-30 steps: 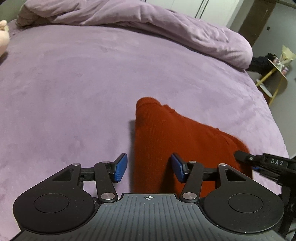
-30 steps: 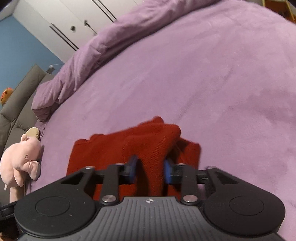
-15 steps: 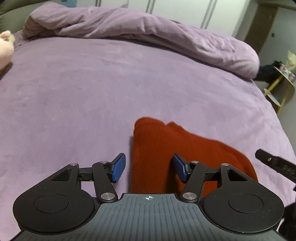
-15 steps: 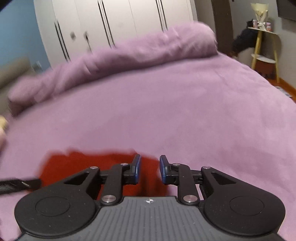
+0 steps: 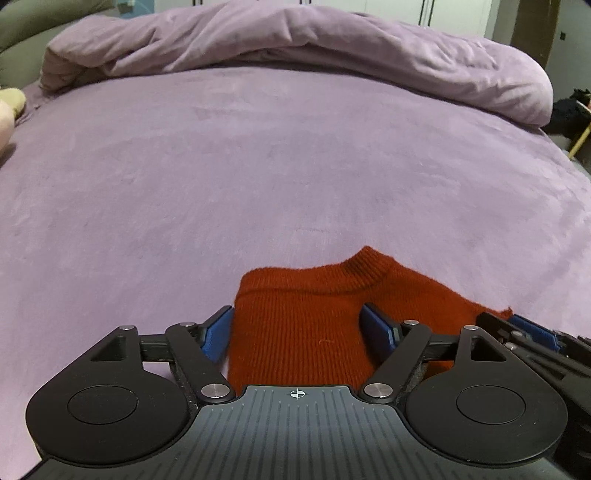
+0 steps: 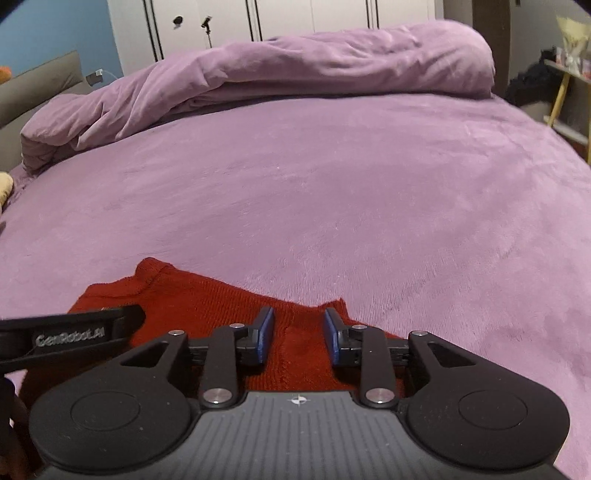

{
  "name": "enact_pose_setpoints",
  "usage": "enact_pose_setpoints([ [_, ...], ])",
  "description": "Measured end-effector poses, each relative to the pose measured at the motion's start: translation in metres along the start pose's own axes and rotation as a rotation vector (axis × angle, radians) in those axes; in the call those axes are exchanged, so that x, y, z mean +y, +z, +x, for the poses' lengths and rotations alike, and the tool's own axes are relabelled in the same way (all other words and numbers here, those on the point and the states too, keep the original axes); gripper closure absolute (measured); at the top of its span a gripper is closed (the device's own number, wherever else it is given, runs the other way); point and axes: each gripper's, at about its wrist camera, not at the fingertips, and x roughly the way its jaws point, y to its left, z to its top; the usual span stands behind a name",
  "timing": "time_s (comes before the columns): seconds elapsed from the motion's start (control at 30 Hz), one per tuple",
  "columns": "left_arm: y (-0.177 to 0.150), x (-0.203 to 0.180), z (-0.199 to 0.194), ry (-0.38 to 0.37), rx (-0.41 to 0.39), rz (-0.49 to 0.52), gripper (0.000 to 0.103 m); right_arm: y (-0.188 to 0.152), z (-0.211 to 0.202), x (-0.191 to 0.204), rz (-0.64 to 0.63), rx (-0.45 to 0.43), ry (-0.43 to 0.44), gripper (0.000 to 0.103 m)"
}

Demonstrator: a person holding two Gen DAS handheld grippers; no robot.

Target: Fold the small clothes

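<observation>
A small red knitted sweater [image 5: 303, 317] lies flat on the purple bed cover [image 5: 258, 166], its ribbed collar [image 5: 367, 264] pointing away from me. My left gripper [image 5: 297, 332] hovers over the sweater's left part. Its jaws are wide and still opening; the knit lies under the gap and the blue pads [image 5: 218, 334] do not press it. My right gripper [image 6: 299, 328] is over the right part of the sweater [image 6: 207, 302], jaws opening with a narrower gap, fabric below and not pinched. Each gripper shows at the edge of the other's view: the right gripper [image 5: 532, 332], the left gripper [image 6: 74, 334].
A bunched purple duvet [image 6: 295, 70] lies along the far side of the bed. A plush toy [image 5: 9, 110] sits at the left edge. White wardrobe doors [image 6: 280, 18] stand behind, and a yellow side table [image 6: 569, 85] stands off the bed's right side.
My right gripper has let go of the raised fold of sweater and rolled level. The left jaws have spread wider. The sweater now lies flat, nearer both grippers.
</observation>
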Motion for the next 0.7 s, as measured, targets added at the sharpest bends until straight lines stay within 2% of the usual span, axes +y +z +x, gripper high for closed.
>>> enact_pose_setpoints([
  [0.2, -0.003, 0.005, -0.015, -0.005, -0.001, -0.014, 0.021, -0.005, -0.015, -0.01, 0.032, -0.007, 0.044, 0.072],
  [0.27, -0.005, 0.011, -0.035, -0.023, 0.02, -0.014, 0.022, -0.006, -0.037, -0.013, 0.031, 0.006, 0.075, 0.072],
  [0.37, -0.021, 0.031, -0.09, -0.112, -0.012, -0.06, 0.024, -0.029, -0.101, -0.021, 0.036, -0.064, 0.165, 0.073],
  [0.47, -0.055, 0.049, -0.134, -0.157, -0.002, -0.08, 0.024, -0.07, -0.141, -0.025, -0.001, -0.05, 0.144, 0.073],
  [0.53, -0.081, 0.052, -0.142, -0.131, 0.044, -0.063, 0.023, -0.096, -0.149, -0.028, -0.033, -0.014, 0.098, 0.072],
  [0.57, -0.091, 0.052, -0.14, -0.133, 0.056, -0.049, 0.021, -0.104, -0.15, -0.032, -0.019, -0.02, 0.113, 0.072],
  [0.7, -0.108, 0.056, -0.132, -0.152, 0.044, -0.049, 0.013, -0.103, -0.142, -0.039, -0.002, 0.01, 0.119, 0.064],
])
